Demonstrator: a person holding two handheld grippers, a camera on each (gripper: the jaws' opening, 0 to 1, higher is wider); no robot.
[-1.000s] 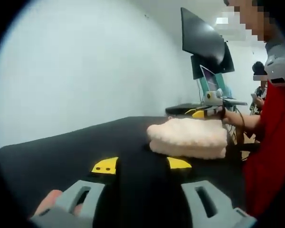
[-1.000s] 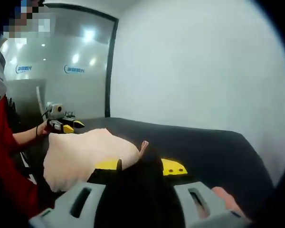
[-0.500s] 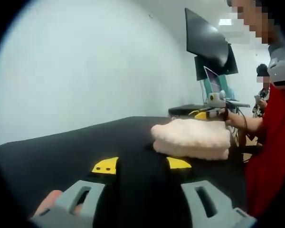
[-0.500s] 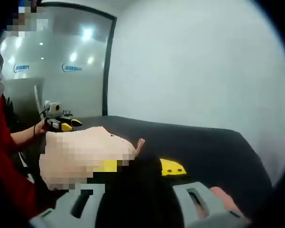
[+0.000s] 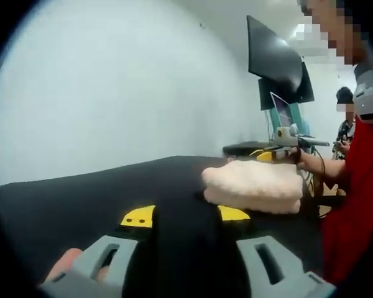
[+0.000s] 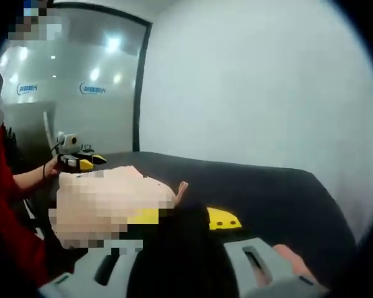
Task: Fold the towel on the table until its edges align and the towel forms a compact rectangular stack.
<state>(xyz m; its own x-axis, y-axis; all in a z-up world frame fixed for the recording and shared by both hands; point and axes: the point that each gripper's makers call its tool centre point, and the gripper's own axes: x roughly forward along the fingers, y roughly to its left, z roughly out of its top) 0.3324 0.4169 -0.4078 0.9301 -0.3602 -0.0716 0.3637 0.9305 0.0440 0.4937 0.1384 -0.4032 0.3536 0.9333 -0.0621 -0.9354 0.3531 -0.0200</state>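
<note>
Towel [image 5: 253,186], pale cream and folded into a thick stack of layers, is lying on the black table [image 5: 93,192] at about two o'clock in the left gripper view, with its rounded folded edge facing the camera. The left tongs [image 5: 186,214] are rising from six o'clock with their yellow-tipped jaws spread apart over the dark tabletop, gripping nothing and sitting just short of the towel. Beyond the towel, at about three o'clock, the right tongs [image 5: 270,152] are hovering at its far edge, held by a person in a red sleeve [image 5: 354,198]. A dark monitor [image 5: 275,65] is standing at one o'clock against the white wall [image 5: 112,87].

In the right gripper view the towel is sitting at nine o'clock under a blur patch, with a loose corner [image 6: 181,188] poking up beside the near jaw. The right tongs [image 6: 183,218] are standing open here too, and I cannot tell whether a jaw is touching the cloth. The left tongs [image 6: 81,161] are showing at ten o'clock beyond the towel.
</note>
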